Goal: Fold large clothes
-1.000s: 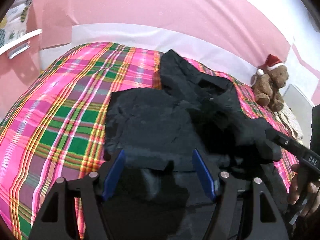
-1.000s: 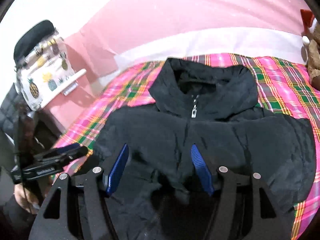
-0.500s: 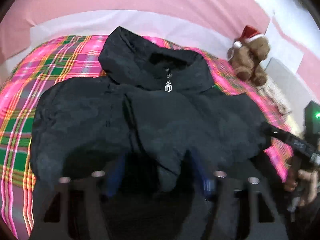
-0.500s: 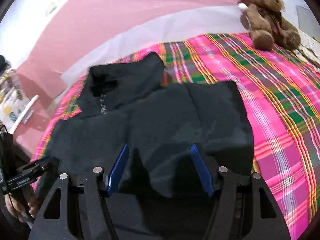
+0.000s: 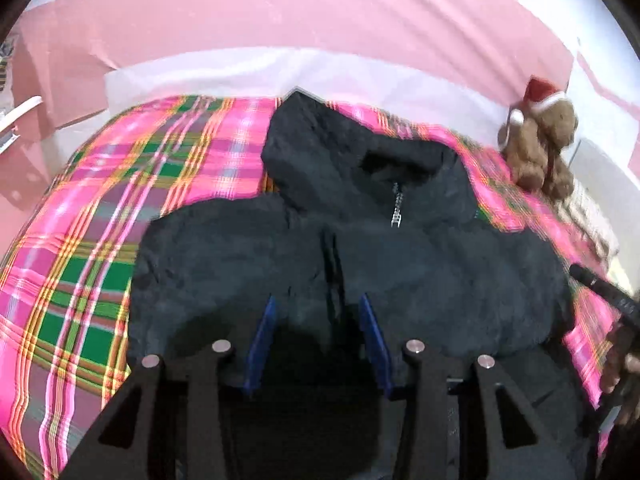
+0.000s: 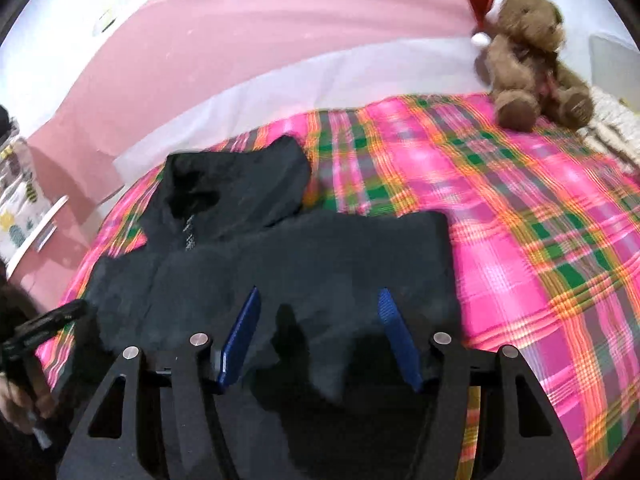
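A black jacket point(image 5: 340, 248) is spread on a bed covered by a pink and green plaid blanket point(image 5: 80, 264), its hood laid toward the white pillow strip and its zipper pull point(image 5: 396, 216) shown at the collar. The left gripper point(image 5: 318, 308) is held over the jacket's lower middle; its jaws have just been closing, and dark fabric is seen between the blue pads, though a firm grasp cannot be told. The right gripper point(image 6: 318, 304) is held over the jacket's lower right part, its jaws spread wide and released above the cloth. A brown teddy bear point(image 6: 528, 56) in a red hat is seated near the far corner of the bed.
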A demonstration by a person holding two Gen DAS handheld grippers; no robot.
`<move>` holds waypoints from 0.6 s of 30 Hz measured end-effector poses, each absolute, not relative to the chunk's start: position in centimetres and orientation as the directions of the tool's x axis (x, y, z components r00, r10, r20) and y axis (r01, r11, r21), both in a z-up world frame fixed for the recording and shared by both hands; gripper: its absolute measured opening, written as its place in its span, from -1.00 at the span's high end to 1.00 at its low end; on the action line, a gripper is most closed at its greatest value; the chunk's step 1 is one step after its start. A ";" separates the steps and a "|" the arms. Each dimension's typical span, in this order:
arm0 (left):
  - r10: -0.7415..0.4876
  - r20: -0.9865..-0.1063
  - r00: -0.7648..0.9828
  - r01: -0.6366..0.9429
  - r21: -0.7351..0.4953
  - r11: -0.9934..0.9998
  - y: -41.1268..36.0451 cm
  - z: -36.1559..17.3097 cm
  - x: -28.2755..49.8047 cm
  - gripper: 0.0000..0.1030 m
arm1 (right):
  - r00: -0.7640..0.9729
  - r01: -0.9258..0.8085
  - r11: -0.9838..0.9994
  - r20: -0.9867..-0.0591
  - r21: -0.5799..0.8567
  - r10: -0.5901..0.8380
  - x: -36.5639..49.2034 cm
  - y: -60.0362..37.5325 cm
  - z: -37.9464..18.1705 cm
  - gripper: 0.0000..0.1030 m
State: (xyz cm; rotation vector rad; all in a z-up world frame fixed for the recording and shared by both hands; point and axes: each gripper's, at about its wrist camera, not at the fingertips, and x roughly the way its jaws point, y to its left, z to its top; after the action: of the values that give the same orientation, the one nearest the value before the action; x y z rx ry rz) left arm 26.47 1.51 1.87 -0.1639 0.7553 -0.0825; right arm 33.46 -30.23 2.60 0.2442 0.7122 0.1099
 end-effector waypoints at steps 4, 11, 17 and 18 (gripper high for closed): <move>-0.187 -0.633 0.751 0.105 -0.164 0.981 -1.6 3.4 28.3 0.11 | 0.736 0.025 0.973 -0.663 0.229 0.137 35.9 -32.1 2.4 -0.04; -0.153 -0.731 0.665 0.101 -0.115 0.988 -3.6 -3.6 33.8 0.10 | 0.625 0.035 0.987 -0.774 0.160 0.103 41.2 -31.6 -2.1 0.18; -0.164 -0.715 0.679 0.108 -0.124 0.986 -3.7 -4.7 33.7 0.10 | 0.620 0.029 0.996 -0.783 0.080 0.044 41.3 -30.3 -4.4 0.19; -0.166 -0.716 0.678 0.105 -0.130 0.986 -3.6 -4.5 33.7 0.09 | 0.620 0.033 0.996 -0.783 0.082 0.044 41.2 -30.4 -4.1 0.19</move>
State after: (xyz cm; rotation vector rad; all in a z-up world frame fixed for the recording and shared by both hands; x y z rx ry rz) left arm 33.75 -3.63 -4.55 -0.0802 0.8120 -0.1525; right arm 41.25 -30.44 -4.05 0.0914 0.9022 0.0066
